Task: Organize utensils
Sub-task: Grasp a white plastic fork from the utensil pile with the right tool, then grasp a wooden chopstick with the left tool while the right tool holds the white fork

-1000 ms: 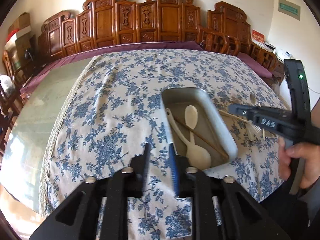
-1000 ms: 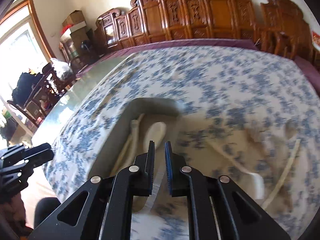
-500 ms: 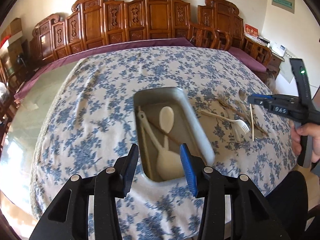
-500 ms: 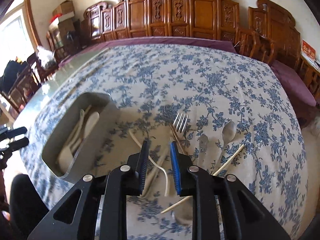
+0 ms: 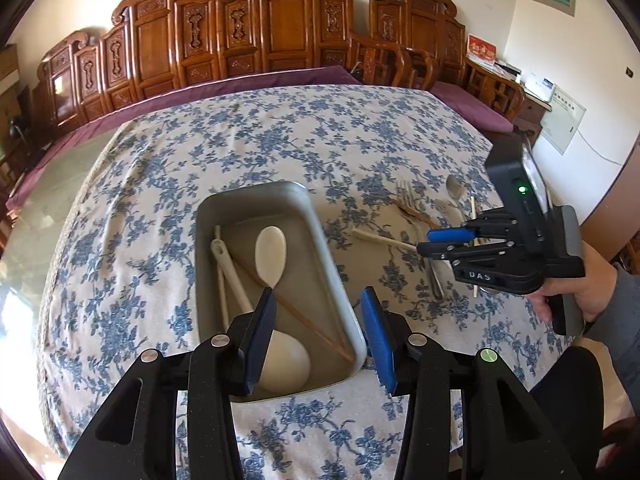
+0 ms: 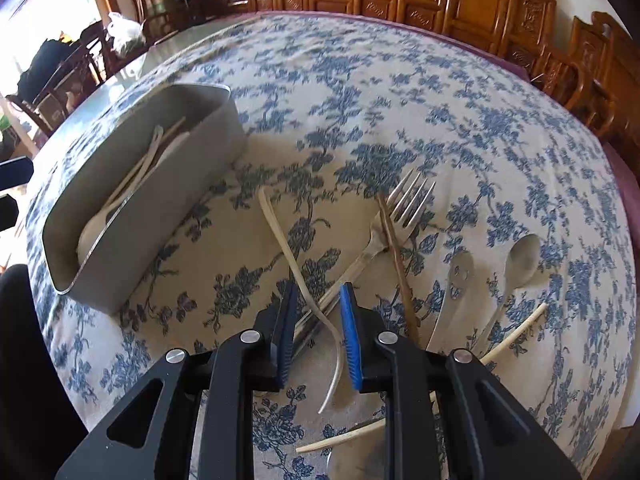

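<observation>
Grippers left (image 5: 320, 336) and right (image 6: 316, 332) both gape empty; tray (image 6: 160, 184) wall hides its utensils

On the counter (image 5: 160, 184) we see the tray (image 5: 208, 216) to the left, holding a spoon (image 5: 271, 254), a ladle (image 5: 280, 356) and a chopstick (image 5: 296, 312), while to its right a fork (image 6: 404, 208), two spoons (image 6: 520, 256) and loose chopsticks (image 6: 516, 332) lie scattered on the cloth (image 6: 360, 80)
</observation>
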Action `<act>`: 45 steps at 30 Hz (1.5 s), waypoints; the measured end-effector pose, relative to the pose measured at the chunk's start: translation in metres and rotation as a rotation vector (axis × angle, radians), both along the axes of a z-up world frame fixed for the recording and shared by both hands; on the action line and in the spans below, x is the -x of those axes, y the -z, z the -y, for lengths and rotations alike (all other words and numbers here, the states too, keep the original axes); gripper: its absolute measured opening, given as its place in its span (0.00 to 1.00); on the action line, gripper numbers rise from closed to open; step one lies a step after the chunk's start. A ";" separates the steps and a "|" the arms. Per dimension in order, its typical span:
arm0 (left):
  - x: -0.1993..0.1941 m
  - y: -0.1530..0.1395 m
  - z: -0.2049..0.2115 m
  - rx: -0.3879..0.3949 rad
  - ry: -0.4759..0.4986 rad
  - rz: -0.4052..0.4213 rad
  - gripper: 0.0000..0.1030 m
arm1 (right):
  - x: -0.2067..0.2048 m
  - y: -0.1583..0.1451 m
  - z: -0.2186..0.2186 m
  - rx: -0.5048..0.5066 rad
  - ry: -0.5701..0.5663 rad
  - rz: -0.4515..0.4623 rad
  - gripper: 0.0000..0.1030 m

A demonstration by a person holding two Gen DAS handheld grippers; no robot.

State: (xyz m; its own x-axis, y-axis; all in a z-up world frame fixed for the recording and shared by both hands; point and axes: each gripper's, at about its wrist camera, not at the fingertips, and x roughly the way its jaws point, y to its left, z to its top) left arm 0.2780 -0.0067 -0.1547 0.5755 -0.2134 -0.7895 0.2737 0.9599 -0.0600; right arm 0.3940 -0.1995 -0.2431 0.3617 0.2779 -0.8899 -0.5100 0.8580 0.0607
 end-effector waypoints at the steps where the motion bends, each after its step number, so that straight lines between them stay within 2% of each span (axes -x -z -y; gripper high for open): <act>1: 0.000 0.000 0.001 0.003 0.003 0.000 0.40 | 0.000 0.001 0.001 0.005 -0.003 -0.003 0.24; 6: -0.002 0.001 0.011 0.014 0.016 -0.007 0.40 | 0.001 0.003 0.007 0.000 -0.019 -0.019 0.23; 8: -0.003 0.003 0.015 0.011 0.021 -0.010 0.40 | 0.004 0.003 0.009 -0.012 -0.021 -0.023 0.14; 13: -0.001 0.008 0.024 0.008 0.032 -0.022 0.40 | 0.009 0.005 0.014 -0.049 -0.016 -0.048 0.11; 15: 0.000 0.007 0.028 0.003 0.037 -0.022 0.40 | 0.011 0.006 0.013 -0.050 -0.021 -0.047 0.07; 20: 0.004 0.005 0.034 -0.002 0.043 -0.019 0.40 | 0.019 0.003 0.013 -0.067 -0.030 -0.031 0.07; 22: 0.005 0.004 0.035 -0.001 0.045 -0.017 0.40 | 0.024 -0.005 0.017 -0.105 -0.016 -0.014 0.07; 32: 0.008 0.005 0.054 0.008 0.092 -0.009 0.40 | 0.065 -0.052 0.075 -0.191 0.136 0.067 0.07; 40: 0.007 0.018 0.090 -0.003 0.166 -0.016 0.40 | 0.105 -0.055 0.140 -0.161 0.311 0.084 0.07; 45: 0.002 0.029 0.112 -0.010 0.203 -0.040 0.40 | 0.122 -0.053 0.170 -0.149 0.383 0.098 0.07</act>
